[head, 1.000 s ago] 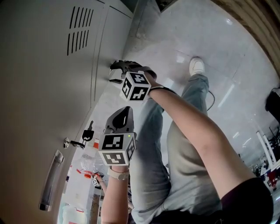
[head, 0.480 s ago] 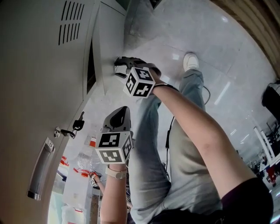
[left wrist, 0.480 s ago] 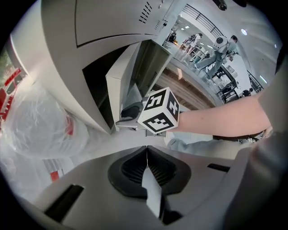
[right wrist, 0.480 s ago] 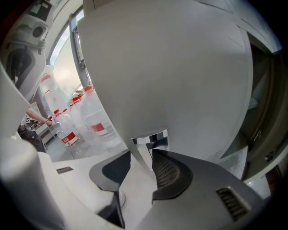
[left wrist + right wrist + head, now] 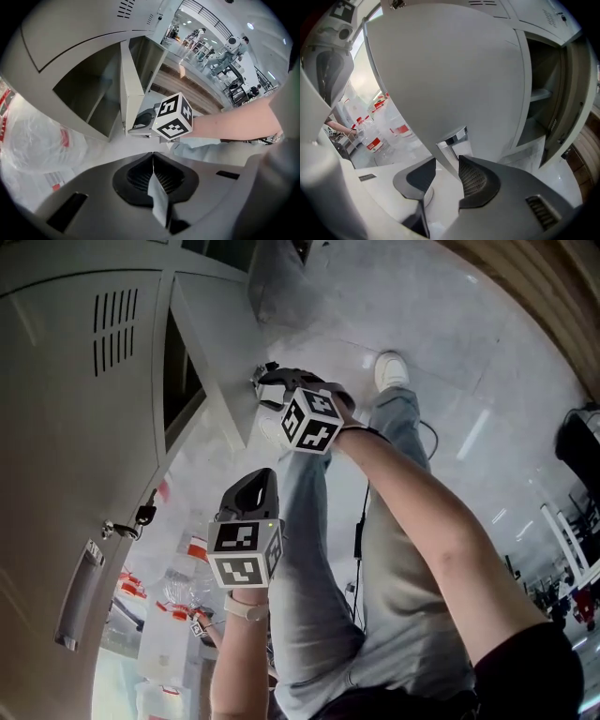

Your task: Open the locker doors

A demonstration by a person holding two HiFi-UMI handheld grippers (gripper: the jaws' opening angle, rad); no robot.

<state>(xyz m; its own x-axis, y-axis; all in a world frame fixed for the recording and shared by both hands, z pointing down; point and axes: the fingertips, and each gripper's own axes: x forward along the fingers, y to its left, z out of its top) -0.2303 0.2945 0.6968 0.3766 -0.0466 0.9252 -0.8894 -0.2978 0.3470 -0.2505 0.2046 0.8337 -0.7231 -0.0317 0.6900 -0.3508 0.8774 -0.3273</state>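
A grey locker door (image 5: 220,352) stands swung partly out from its dark compartment (image 5: 178,371). My right gripper (image 5: 267,390) is shut on the door's free edge by a chrome handle (image 5: 457,138). In the right gripper view the door (image 5: 450,70) fills the frame and its edge runs between the jaws of that gripper (image 5: 447,166). The left gripper view shows the same door (image 5: 129,89) edge-on with the right gripper (image 5: 140,124) on it. My left gripper (image 5: 258,486) hangs lower and apart from the lockers, shut (image 5: 153,161) with nothing in it.
The neighbouring locker door (image 5: 84,399) is closed, with vent slots, a bar handle (image 5: 77,594) and a key (image 5: 127,524) in its lock. Water bottles (image 5: 173,610) lie on the floor below. The person's legs (image 5: 375,549) and a shoe (image 5: 392,368) stand just right of the lockers.
The locker door has swung from closed to well ajar, and the dark gap has widened. My right gripper moved outward with the door's edge. The left gripper stayed put.
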